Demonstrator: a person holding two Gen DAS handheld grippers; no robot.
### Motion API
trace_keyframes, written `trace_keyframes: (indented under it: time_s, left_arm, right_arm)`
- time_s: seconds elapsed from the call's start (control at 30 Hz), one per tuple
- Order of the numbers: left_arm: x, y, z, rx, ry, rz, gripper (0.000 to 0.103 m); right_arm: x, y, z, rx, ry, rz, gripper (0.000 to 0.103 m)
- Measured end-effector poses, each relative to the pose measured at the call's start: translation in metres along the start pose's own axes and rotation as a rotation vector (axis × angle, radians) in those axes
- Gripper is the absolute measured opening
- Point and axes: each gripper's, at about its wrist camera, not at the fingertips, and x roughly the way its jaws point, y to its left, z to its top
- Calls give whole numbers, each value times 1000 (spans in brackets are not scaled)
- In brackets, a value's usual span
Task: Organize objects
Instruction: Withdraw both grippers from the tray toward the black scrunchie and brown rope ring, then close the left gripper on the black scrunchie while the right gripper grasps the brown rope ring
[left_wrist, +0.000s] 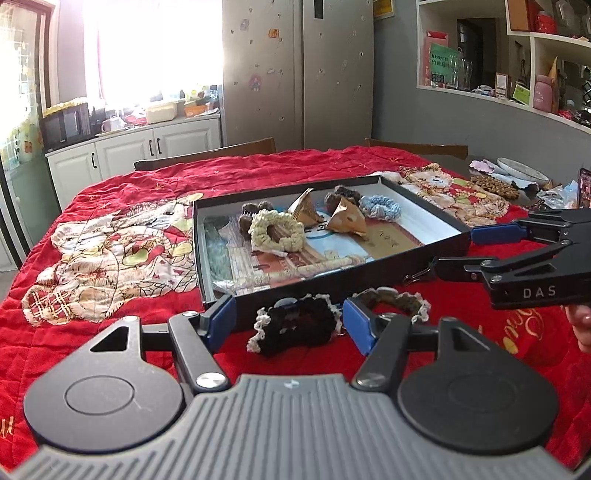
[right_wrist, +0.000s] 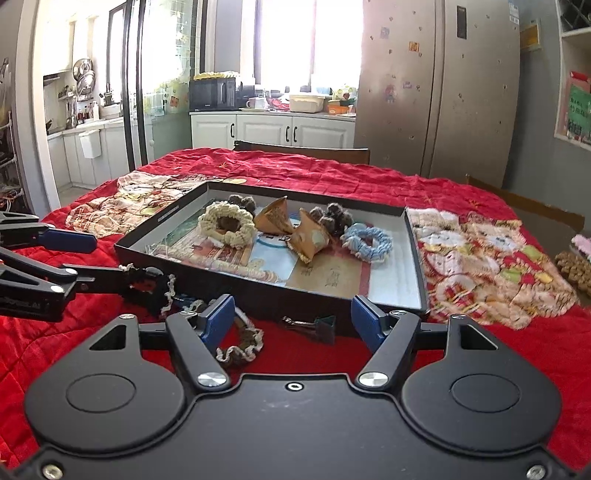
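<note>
Left wrist view, open left gripper, fuzzy black crocheted scrunchie, shallow cardboard box

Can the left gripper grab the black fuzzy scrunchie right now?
Probably yes. The left gripper is open, and the black scrunchie lies on the red cloth right between its fingers, outside the box, with nothing in the way.

Red quilted cloth with teddy-bear patches, black box, cream and blue scrunchies

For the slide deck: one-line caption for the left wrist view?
Open left gripper straddles a black scrunchie before the shallow box; right gripper open alongside.
</note>
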Motion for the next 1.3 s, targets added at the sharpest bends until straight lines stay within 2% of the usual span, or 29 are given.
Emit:
trace_keyframes:
  time_s: [0.2,0.5,0.63,0.7,0.87,1.1,1.2,1.27,1.3]
  left_arm:
    - [9,5,-7,-9,10,12,76]
    - [29,12,-15,-18,42,22,76]
    - [33,15,-18,-26,51,22,71]
    - [35,16,-19,-27,54,30,69]
    - [40,20,-21,-47,64,33,59]
    - [43,19,-21,-57,66,23,45]
    - [45,18,-20,-60,70,12,35]
    - [46,17,-21,-62,76,4,27]
    - [46,17,-21,-60,78,2,26]
  right_arm:
    - [10,2,-9,22,17,9,67]
    - [27,11,-19,24,53,58,58]
    - [34,15,-21,25,66,71,49]
    - [37,16,-21,32,70,76,49]
    - [45,18,-23,34,84,85,41]
    - [50,19,-26,32,94,83,38]
    - [52,19,-27,34,98,90,33]
    - [51,19,-28,37,100,99,26]
    - [51,19,-28,39,99,99,25]
